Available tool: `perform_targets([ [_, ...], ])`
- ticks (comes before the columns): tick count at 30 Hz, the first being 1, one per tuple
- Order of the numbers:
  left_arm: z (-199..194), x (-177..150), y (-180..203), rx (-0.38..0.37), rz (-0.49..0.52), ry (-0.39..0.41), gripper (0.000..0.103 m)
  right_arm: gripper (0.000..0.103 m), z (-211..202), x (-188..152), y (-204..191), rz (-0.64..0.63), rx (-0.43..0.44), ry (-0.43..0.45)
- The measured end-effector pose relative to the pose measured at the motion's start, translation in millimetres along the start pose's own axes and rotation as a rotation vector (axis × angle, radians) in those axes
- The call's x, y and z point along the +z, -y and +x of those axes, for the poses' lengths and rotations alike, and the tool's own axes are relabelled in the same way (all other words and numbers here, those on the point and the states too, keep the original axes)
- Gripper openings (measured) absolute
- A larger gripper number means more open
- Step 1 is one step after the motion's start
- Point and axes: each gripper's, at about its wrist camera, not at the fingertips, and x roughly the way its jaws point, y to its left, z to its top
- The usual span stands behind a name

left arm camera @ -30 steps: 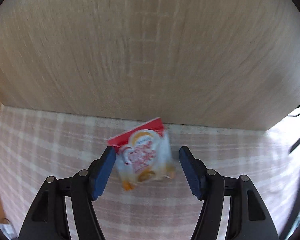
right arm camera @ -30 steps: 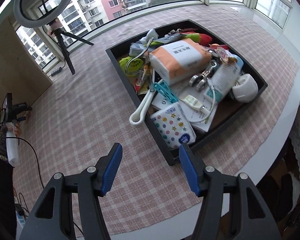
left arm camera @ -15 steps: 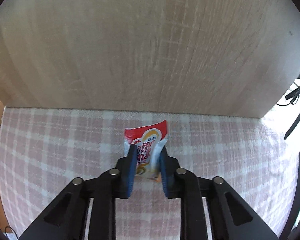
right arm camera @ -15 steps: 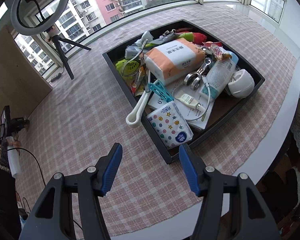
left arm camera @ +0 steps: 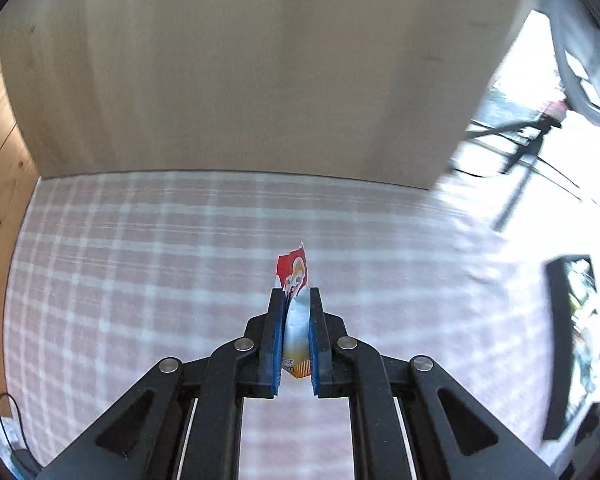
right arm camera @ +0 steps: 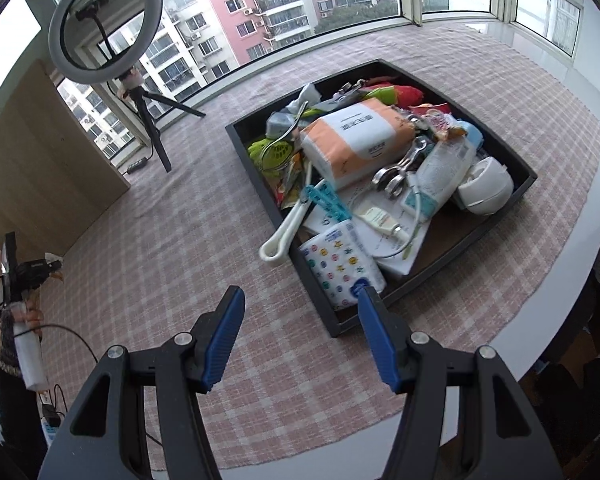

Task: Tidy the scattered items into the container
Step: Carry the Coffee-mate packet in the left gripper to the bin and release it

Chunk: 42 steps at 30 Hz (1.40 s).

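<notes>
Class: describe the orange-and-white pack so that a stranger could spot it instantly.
Start at the black tray on the checked tablecloth. The orange-and-white pack lies on top of the pile near the middle. It is the largest item, a soft block with orange ends and a white printed face.

Left claw [left arm camera: 294,336]: blue pads pinched nearly together on a thin sachet [left arm camera: 295,312], which sits edge-on between them and sticks out past the tips; arms symmetric, claw pointing forward and tilted down. Right claw [right arm camera: 300,320]: pads spread wide, nothing between them, left pad [right arm camera: 224,340] and right pad on level, angled down. Left claw also shows small at the far left of the right wrist view.
</notes>
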Motion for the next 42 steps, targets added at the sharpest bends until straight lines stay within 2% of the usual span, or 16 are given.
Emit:
perform_targets([
  [1,-4.5,7.7,1.0,-0.012,0.02,0.009,0.009,0.058,-2.8,2.0,6.1,-0.001,-0.007,0.006],
  [5,-39.5,-17.1,76.3,-0.082,0.127,0.041,0.009,0.058,-12.3,12.2,38.3,0.001,-0.038,0.031],
  [9,-52.4,-16.5,146.8,-0.166,0.203,0.044,0.009,0.058,-12.8,24.6,78.5,-0.003,-0.049,0.032],
  [10,-45.0,-10.0,176.3,-0.182,0.219,0.04,0.009,0.058,-11.9,27.7,90.1,-0.007,-0.06,0.031],
  [11,-46.8,-13.2,188.8,-0.2,0.23,0.034,0.009,0.058,-10.8,30.5,100.7,-0.011,-0.072,0.028],
  [19,-62.7,-79.6,355.0,-0.306,0.422,-0.036,0.009,0.058,-11.1,55.5,178.6,-0.043,-0.083,0.009],
  [25,-47.4,-110.6,439.8,-0.329,0.493,-0.08,0.009,0.058,-4.1,70.3,217.1,-0.064,-0.067,-0.011],
  [29,-42.4,-118.2,471.5,-0.348,0.49,-0.09,0.013,0.058,3.6,79.2,232.5,-0.07,-0.046,-0.02],
  [30,-41.4,-118.0,475.4,-0.343,0.486,-0.091,0.021,0.058,5.7,81.5,235.0,-0.072,-0.039,-0.02],
  [31,-41.3,-117.3,478.8,-0.339,0.481,-0.098,0.042,0.058,7.4,82.8,235.8,-0.074,-0.033,-0.021],
  [32,-42.3,-116.3,480.0,-0.337,0.468,-0.088,0.054,0.058,9.1,84.4,236.8,-0.076,-0.025,-0.023],
  [37,-41.6,-113.0,479.1,-0.289,0.454,-0.049,0.053,0.058,14.4,93.6,233.3,-0.123,0.0,-0.029],
  [42,-48.2,-110.5,458.5,-0.243,0.395,-0.019,0.053,0.058,15.8,102.0,217.3,-0.187,0.011,-0.014],
])
